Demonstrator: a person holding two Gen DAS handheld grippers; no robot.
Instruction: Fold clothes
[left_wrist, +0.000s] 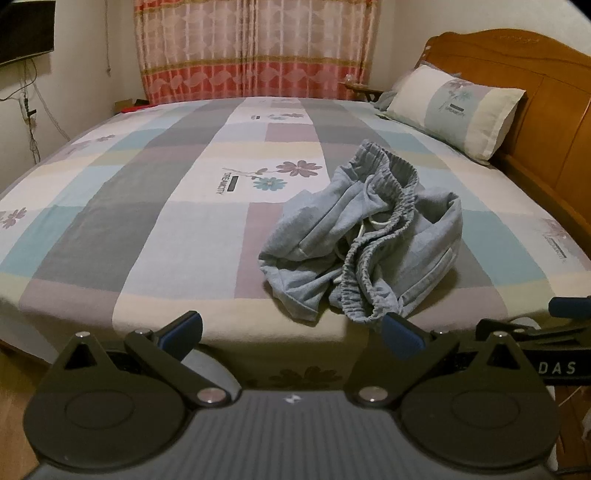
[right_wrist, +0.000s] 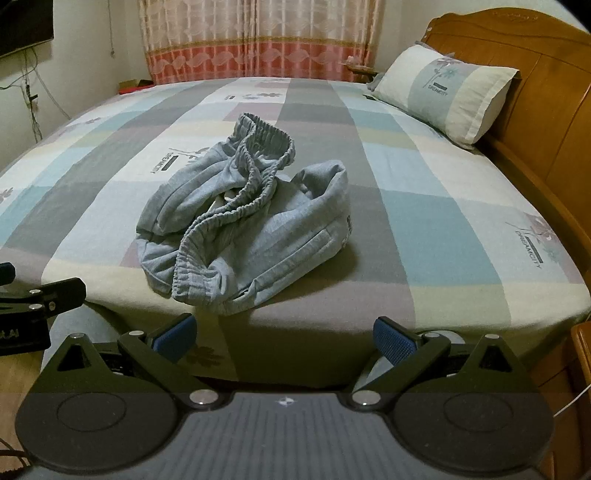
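The crumpled shorts (left_wrist: 364, 236) lie on the bed (left_wrist: 155, 206) near its front edge, well short of the pillow (left_wrist: 454, 110), while the left gripper (left_wrist: 291, 334) and right gripper (right_wrist: 284, 339) hang before that edge, jaws wide apart and empty.
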